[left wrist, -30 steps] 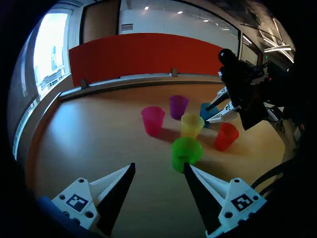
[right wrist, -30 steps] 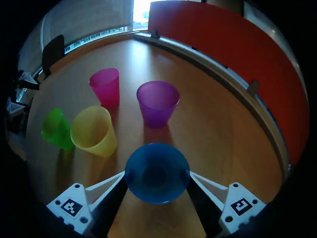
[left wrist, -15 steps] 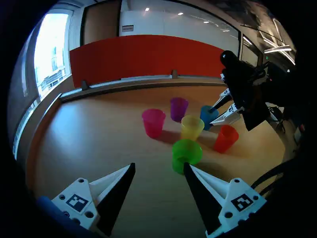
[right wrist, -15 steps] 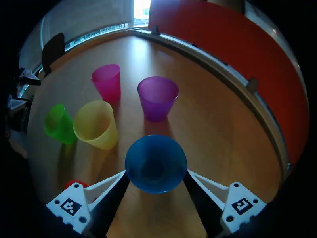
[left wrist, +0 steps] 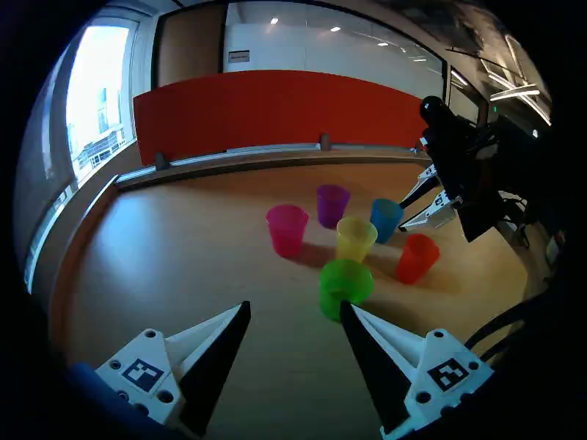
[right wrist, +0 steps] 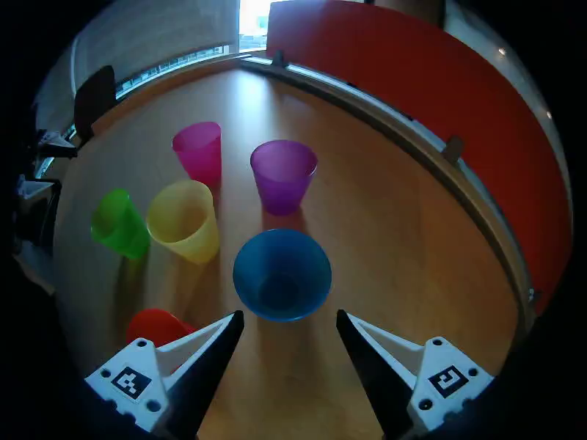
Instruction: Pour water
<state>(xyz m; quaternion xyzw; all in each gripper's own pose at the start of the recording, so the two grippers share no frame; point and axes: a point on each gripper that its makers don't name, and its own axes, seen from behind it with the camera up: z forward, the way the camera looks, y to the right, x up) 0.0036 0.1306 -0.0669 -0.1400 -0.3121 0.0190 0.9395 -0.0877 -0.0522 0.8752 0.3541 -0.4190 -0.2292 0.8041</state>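
Here, the right gripper (right wrist: 289, 315) is holding its fingers spread wide, gripping nothing. The blue cup (right wrist: 282, 275) is standing upright on the wooden table (right wrist: 411, 249) just ahead of the fingertips, in line with the gap between them and apart from both. Whether it is holding water cannot be told. Each finger is carrying a square black-and-white marker (right wrist: 130, 383), a block pattern and not letters. The red cup (right wrist: 154, 326) is peeking out from behind the finger on the left of the right gripper view.

Beyond the blue cup, the purple cup (right wrist: 283, 174) and the pink cup (right wrist: 198, 150) are standing side by side. The yellow cup (right wrist: 183, 220) and the green cup (right wrist: 121, 224) are sitting nearer, off to the left.

The left gripper (left wrist: 293, 306) is likewise gaping open and empty, with the same kind of marker on each finger. In the left gripper view the green cup is sitting just beyond the tip of the right-hand finger; whether they are touching cannot be told. A red partition (left wrist: 279, 106) is running along the table's far edge, with a bright window (left wrist: 92, 110) beside it.
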